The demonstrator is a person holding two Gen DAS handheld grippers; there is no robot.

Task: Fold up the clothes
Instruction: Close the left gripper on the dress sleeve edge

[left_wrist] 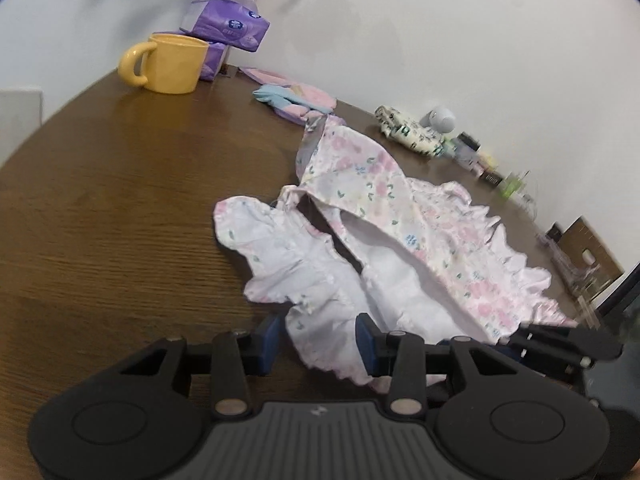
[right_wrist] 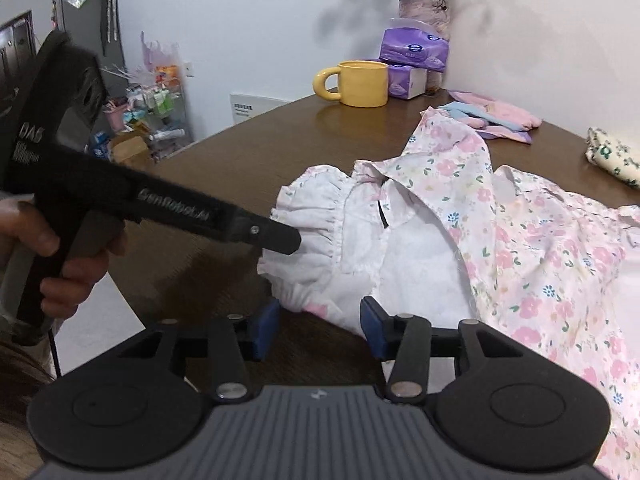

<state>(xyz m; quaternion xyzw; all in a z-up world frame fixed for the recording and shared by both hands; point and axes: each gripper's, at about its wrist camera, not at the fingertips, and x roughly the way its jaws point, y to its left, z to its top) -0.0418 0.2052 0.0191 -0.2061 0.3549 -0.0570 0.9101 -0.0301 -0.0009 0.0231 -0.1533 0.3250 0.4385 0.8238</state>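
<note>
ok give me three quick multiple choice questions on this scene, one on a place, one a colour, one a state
1. Where is the yellow mug? A on the garment; B beside the purple tissue packs; C on the floor.
2. What colour are the gripper pads? A red; B green; C blue.
3. The floral garment is: A rumpled, unfolded; B neatly folded; C on a hanger.
Answers: B, it stands by the packs; C, blue pads show in both views; A, it lies open on the table.

Bare table (left_wrist: 120, 200) left of dress (left_wrist: 400, 240); mug (left_wrist: 172, 64) behind.
</note>
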